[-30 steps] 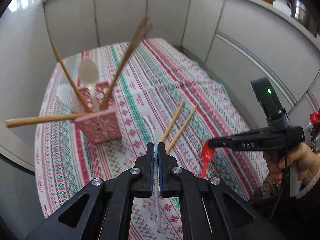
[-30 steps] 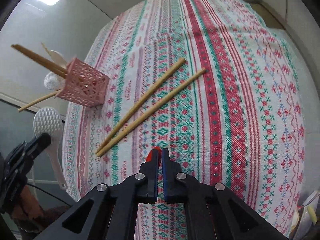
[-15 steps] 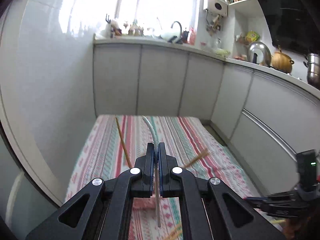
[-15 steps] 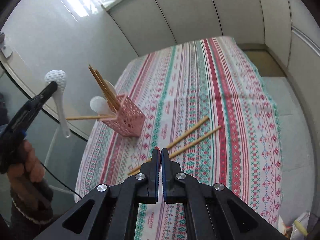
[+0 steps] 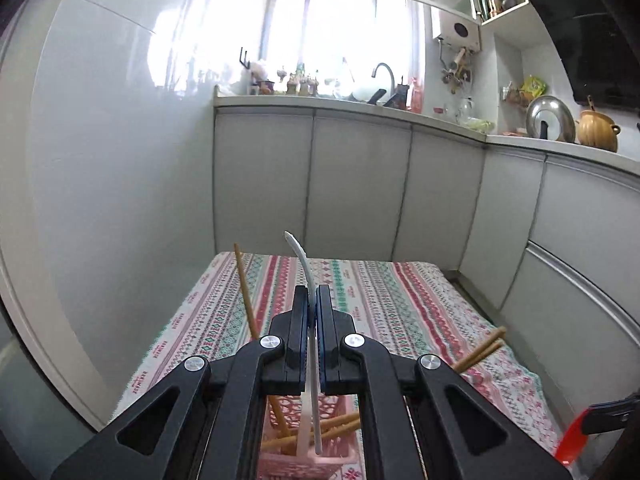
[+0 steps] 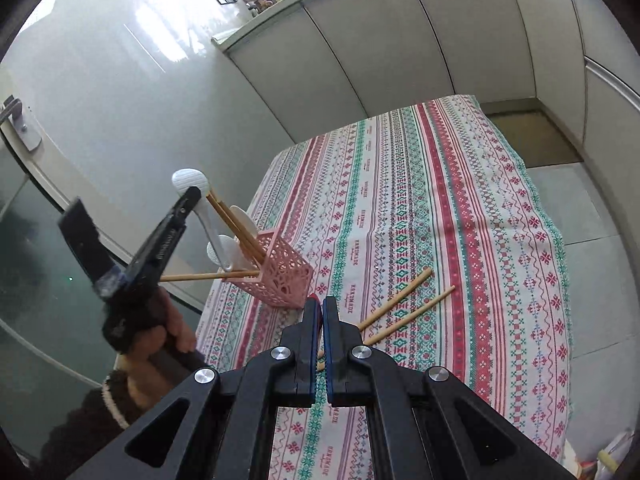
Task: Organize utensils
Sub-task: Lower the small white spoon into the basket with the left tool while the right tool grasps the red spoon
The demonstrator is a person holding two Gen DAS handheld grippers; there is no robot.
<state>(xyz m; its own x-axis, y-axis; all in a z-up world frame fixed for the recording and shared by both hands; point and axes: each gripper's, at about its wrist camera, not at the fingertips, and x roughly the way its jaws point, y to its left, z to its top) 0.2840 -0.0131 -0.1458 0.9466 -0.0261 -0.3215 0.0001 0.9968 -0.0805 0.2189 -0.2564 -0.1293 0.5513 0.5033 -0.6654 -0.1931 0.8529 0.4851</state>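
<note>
My left gripper point(image 5: 312, 292) is shut on a white spoon point(image 5: 298, 252), seen edge-on, bowl up. Its handle reaches down to the mouth of the pink lattice holder point(image 5: 304, 458). The right wrist view shows that left gripper point(image 6: 194, 196) with the white spoon point(image 6: 190, 179) above the holder point(image 6: 280, 276), which holds chopsticks and two white spoons. My right gripper point(image 6: 321, 302) is shut on a red spoon point(image 5: 572, 438), held above the near side of the table. Two loose chopsticks point(image 6: 400, 308) lie side by side on the striped tablecloth point(image 6: 460, 208).
A hand in a dark sleeve point(image 6: 160, 340) holds the left gripper beside the table's left edge. A glossy wall point(image 6: 100, 92) runs close along that side. Grey cabinets point(image 5: 360, 184) stand behind the table's far end, with a cluttered counter and sink above.
The left gripper tilted upward and carried the white spoon over the pink holder, handle end down at its mouth. The right gripper rose from the cloth with the red spoon.
</note>
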